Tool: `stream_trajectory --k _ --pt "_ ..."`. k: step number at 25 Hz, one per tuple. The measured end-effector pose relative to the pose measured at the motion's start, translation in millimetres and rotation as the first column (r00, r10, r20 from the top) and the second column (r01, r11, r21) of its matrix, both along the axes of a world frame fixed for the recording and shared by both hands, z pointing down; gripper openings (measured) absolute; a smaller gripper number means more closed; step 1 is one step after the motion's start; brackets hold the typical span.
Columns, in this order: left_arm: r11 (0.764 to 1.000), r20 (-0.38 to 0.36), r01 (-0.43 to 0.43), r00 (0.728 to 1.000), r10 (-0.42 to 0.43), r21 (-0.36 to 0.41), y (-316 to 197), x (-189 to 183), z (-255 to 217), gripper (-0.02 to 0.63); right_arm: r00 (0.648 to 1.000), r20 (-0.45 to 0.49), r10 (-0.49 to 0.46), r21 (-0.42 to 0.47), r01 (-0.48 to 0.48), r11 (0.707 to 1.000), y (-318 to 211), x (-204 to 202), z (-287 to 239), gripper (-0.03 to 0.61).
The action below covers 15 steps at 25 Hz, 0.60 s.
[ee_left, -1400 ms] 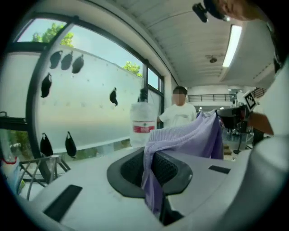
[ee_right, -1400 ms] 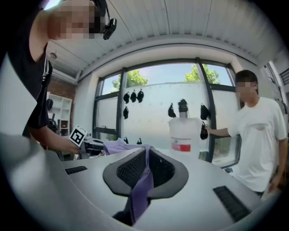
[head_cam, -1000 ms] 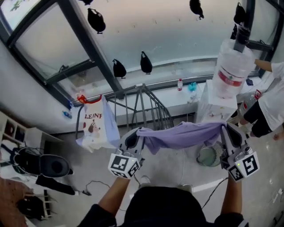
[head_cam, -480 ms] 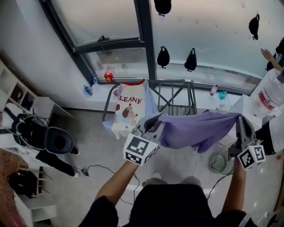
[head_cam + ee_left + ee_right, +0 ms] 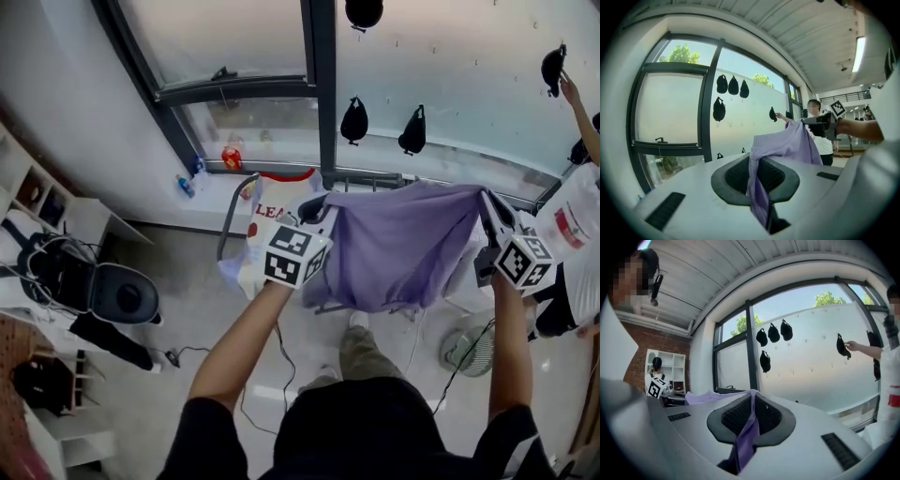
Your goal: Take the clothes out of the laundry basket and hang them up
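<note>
A lilac garment (image 5: 398,244) hangs spread between my two grippers in the head view, over the grey drying rack (image 5: 370,181) by the window. My left gripper (image 5: 314,208) is shut on the garment's left upper edge (image 5: 761,183). My right gripper (image 5: 487,202) is shut on its right upper edge (image 5: 746,434). A white top with a red collar and a print (image 5: 272,217) hangs on the rack's left side, partly behind my left gripper. The laundry basket is not in view.
A large window (image 5: 319,84) with dark frames stands behind the rack. A round floor fan (image 5: 469,349) stands at lower right. A person's arm (image 5: 581,117) reaches toward black caps on the glass at far right. A white shelf unit (image 5: 33,202) stands at left.
Both grippers have carried the lilac garment up and toward the window, and it now hangs spread flat over the rack. The view has swung left across the room.
</note>
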State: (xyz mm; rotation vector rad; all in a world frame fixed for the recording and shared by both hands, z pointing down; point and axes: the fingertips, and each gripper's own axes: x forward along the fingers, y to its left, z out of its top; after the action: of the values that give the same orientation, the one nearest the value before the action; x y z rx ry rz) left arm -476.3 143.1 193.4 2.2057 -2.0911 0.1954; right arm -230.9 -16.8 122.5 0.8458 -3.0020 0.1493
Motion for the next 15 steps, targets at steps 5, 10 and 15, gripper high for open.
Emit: stream_trajectory --k 5,10,15 --pt "0.993 0.035 0.068 0.997 -0.065 -0.098 -70 -54 33 0.023 0.994 -0.088 -0.059 -0.038 0.056 0.998 -75 -60 44 0.017" --pt "0.975 0.006 0.114 0.993 -0.115 -0.19 -133 -97 99 0.023 0.975 -0.183 -0.122 -0.085 0.107 0.991 -139 -111 116 0.017" --pt "0.955 -0.058 0.092 0.992 -0.113 -0.281 -190 -123 177 0.023 0.922 -0.32 -0.218 -0.111 0.192 0.975 -189 -155 196 0.017"
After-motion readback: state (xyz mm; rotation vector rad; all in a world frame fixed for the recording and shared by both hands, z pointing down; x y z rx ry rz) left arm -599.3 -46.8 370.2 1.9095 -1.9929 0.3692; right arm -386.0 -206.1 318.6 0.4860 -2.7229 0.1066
